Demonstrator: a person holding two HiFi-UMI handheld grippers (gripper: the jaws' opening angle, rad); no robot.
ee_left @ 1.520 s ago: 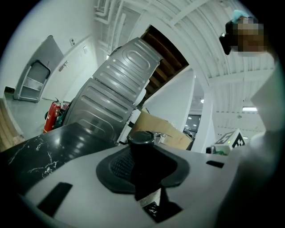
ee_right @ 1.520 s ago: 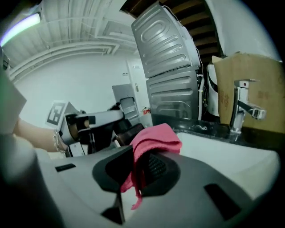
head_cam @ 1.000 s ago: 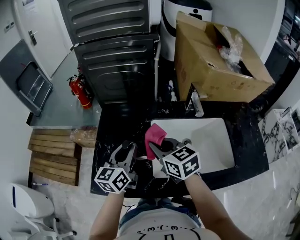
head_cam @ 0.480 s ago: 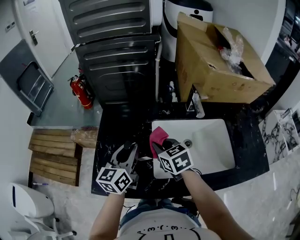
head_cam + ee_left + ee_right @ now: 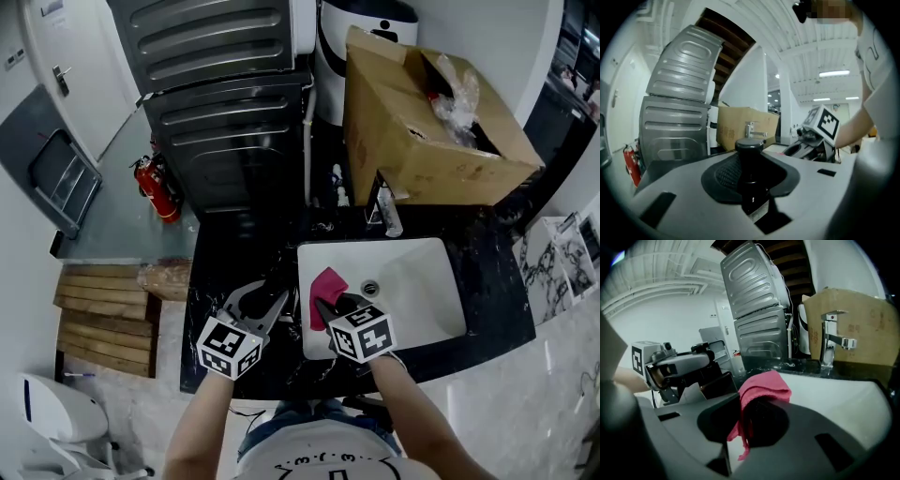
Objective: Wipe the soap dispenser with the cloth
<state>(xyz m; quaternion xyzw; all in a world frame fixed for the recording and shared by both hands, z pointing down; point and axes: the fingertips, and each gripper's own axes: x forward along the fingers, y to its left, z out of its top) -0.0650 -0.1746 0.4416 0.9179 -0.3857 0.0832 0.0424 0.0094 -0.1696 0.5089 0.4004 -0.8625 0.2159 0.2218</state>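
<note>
Head view: L gripper (image 5: 262, 302) seen over the front edge of the black counter (image 5: 225, 267), just left of the white sink (image 5: 422, 291). What sits between its fingers is lost against the dark top here. R gripper (image 5: 330, 305) seen over the sink's left rim, fingers clamped on a pink cloth (image 5: 326, 284) that sticks up past the tips. The two grippers are near each other, not touching. Cardboard box (image 5: 422, 131) at the back of the counter, tap (image 5: 380, 202) in front of it. Fire extinguisher (image 5: 150, 183) on the floor, far left.

L gripper view: black soap dispenser (image 5: 750, 161) held between the fingers, which are closed on its body below the round pump head. Pump head stands clear above the fingers. R gripper noted to the right, close by but apart from the dispenser.

R gripper view: fingers shut on the cloth; it is bunched at the tips, w/ a loose corner hanging down between them. Cloth is not touching the dispenser. L gripper noted at left, sink and tap beyond.
</note>
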